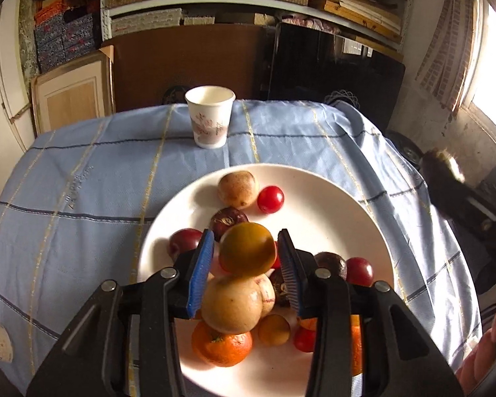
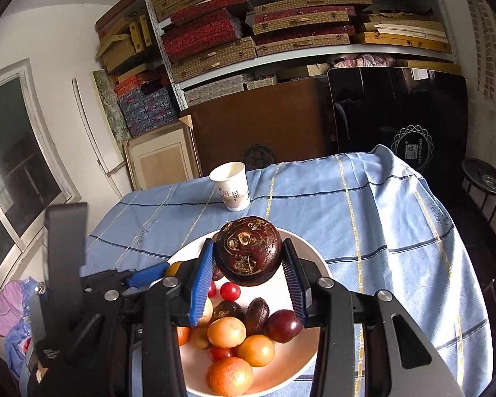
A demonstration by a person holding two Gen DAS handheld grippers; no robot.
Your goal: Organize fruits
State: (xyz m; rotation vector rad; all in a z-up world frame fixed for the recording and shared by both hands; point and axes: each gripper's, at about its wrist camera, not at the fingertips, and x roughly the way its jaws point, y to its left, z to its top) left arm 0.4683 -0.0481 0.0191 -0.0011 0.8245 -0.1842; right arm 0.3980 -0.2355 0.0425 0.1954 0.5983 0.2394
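Observation:
A white plate [image 1: 330, 205] on the blue checked cloth holds several fruits: oranges, red cherry tomatoes, dark plums and tan round fruits. My left gripper [image 1: 246, 251] is shut on a yellow-green round fruit [image 1: 248, 248] and holds it above the pile. My right gripper [image 2: 248, 261] is shut on a dark maroon fruit with scarred skin [image 2: 249, 251], above the far part of the plate [image 2: 309, 251]. The left gripper shows in the right wrist view [image 2: 142, 278] at the plate's left edge.
A paper cup [image 1: 210, 115] stands upright beyond the plate; it also shows in the right wrist view [image 2: 231, 185]. Shelves of boxes, wooden and black panels stand behind the table. The cloth drops off at the right edge [image 2: 446, 264].

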